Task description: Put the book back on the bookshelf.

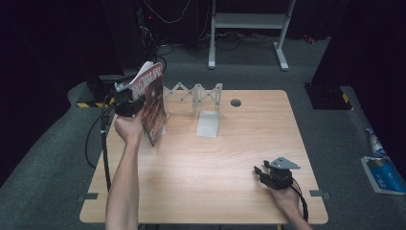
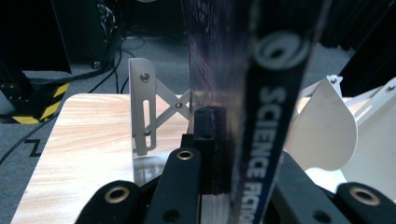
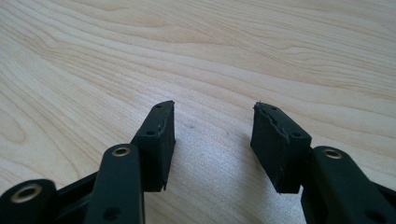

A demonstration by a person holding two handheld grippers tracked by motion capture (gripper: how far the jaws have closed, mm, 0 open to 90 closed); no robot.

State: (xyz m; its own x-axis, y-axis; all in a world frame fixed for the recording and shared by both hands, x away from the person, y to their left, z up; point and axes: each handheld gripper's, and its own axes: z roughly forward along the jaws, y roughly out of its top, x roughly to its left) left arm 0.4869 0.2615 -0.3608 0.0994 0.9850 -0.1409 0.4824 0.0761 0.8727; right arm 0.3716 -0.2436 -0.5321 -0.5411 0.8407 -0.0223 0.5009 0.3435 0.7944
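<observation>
The left gripper clamps a magazine upright beside the white rack; the right gripper rests on the table, jaws apart.

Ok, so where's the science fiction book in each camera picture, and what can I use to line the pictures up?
High view: the book stands upper left, held upright in the left tongs beside the white folding rack.
Left gripper view: its dark spine rises through the centre, clamped between the jaws.
Right gripper view: not in it; open right tongs over bare table.
Shared landmark: the white folding rack.
</observation>
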